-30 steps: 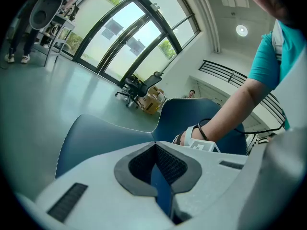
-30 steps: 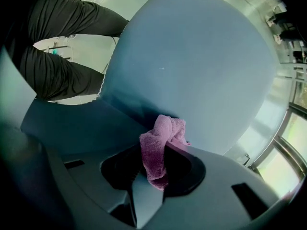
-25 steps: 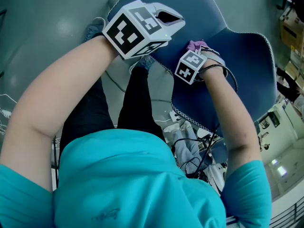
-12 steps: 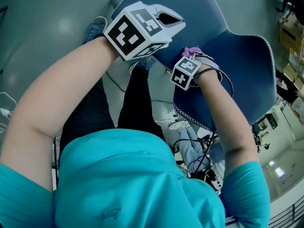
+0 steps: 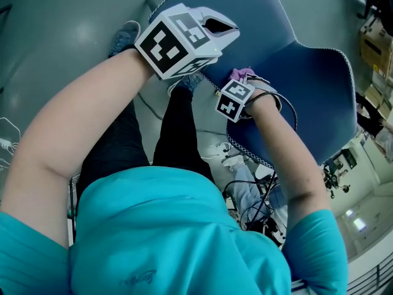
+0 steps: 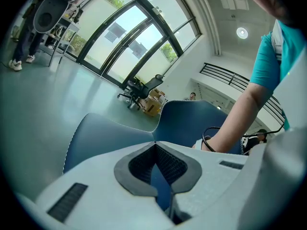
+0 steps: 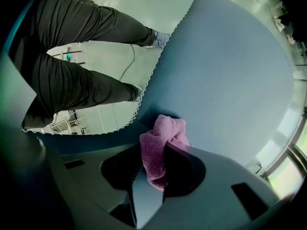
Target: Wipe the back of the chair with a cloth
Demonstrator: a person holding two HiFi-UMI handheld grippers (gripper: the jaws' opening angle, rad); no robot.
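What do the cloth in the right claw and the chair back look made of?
The cloth looks like purple terry or microfibre: fuzzy nap, soft folds. The chair back looks like smooth, matte blue upholstery, perhaps leatherette or fabric, judging by the white stitching along its edge; which one isn't clear.

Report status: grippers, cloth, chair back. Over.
Right gripper shut on cloth, cloth pressed to chair back. Left gripper shut, empty, at the chair's edge. Nothing blocking the cloth's path.
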